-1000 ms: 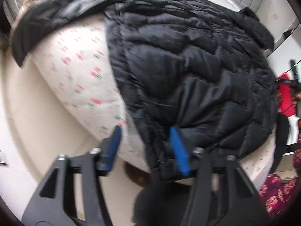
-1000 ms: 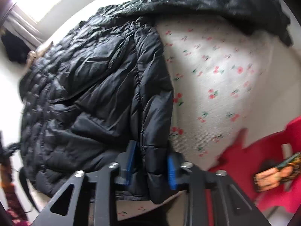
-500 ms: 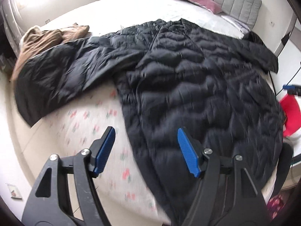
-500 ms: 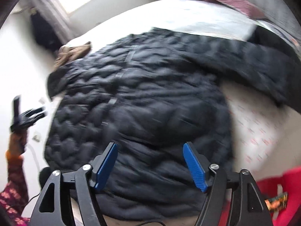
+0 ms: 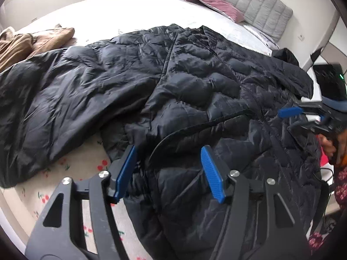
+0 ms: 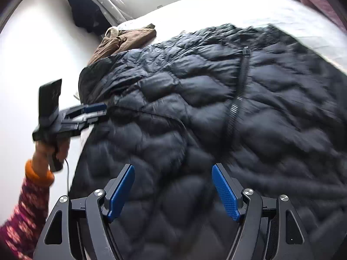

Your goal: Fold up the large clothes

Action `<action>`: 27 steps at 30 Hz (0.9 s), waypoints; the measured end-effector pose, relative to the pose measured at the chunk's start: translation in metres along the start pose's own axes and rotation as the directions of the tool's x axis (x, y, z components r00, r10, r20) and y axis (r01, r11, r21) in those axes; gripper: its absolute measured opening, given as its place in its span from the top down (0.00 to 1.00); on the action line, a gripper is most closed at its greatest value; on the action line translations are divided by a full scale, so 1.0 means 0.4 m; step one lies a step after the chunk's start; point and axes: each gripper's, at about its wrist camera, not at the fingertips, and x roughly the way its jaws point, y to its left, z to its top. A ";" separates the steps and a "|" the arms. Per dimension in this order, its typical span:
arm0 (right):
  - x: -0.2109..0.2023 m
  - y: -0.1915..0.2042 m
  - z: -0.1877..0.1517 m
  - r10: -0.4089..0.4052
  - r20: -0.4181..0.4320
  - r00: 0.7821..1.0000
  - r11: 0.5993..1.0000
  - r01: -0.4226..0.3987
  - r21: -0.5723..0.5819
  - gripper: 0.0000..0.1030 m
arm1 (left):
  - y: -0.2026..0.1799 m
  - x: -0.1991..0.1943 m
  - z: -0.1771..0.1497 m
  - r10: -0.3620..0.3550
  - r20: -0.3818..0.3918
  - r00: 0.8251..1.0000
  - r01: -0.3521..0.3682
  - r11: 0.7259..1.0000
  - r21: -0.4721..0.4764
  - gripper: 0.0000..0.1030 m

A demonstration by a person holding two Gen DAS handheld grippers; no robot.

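While the jacket (image 5: 195, 99) is lying lengthways ahead, left gripper (image 5: 169, 173), jaws closing on nothing, is hovering nearer its sleeve (image 5: 54, 99); right gripper (image 6: 173, 190) spread, empty.

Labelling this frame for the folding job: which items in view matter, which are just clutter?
Job:
black jacket
left gripper, closing, nothing between fingers
right gripper, open

Clutter:
brown garment
pink pillow
grey headboard
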 end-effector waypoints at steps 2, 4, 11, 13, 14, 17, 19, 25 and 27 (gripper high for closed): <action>0.059 -0.015 0.028 0.007 -0.010 1.000 1.000 -0.007 0.027 0.28 | 0.002 0.015 0.004 0.004 -0.019 1.000 -0.004 1.000 0.012 0.53; 0.101 -0.028 0.044 0.012 -0.016 1.000 0.999 -0.012 0.052 0.29 | 0.006 0.024 0.005 -0.005 -0.030 1.000 0.006 1.000 0.016 0.70; 0.094 -0.013 0.050 0.145 0.053 0.988 0.989 -0.146 0.026 0.91 | 0.004 -0.042 -0.017 -0.096 0.038 0.995 0.095 0.995 0.014 0.96; 0.064 0.008 0.039 0.176 0.067 0.982 0.984 -0.175 -0.021 0.92 | -0.009 -0.078 -0.033 -0.116 0.060 0.991 0.114 0.993 0.043 0.96; 0.038 0.027 0.026 0.199 0.073 0.977 0.979 -0.195 -0.061 0.92 | -0.017 -0.097 -0.046 -0.129 0.065 0.990 0.125 0.990 0.066 0.96; -0.009 0.076 -0.011 0.214 0.058 0.975 0.968 -0.204 -0.146 0.92 | -0.051 -0.136 -0.092 -0.130 0.038 0.991 0.124 0.982 0.140 0.96; -0.025 0.098 -0.045 0.191 0.025 0.981 0.965 -0.183 -0.189 0.92 | -0.071 -0.148 -0.132 -0.112 -0.004 0.994 0.111 0.976 0.186 0.96; -0.003 0.113 -0.181 0.139 -0.111 0.984 0.959 -0.162 -0.233 0.92 | -0.101 -0.133 -0.253 0.029 -0.152 0.988 0.016 0.959 0.283 0.96; 0.001 0.112 -0.220 0.148 -0.150 0.977 0.957 -0.180 -0.226 0.91 | -0.096 -0.153 -0.268 0.043 -0.158 0.986 0.001 0.962 0.272 0.96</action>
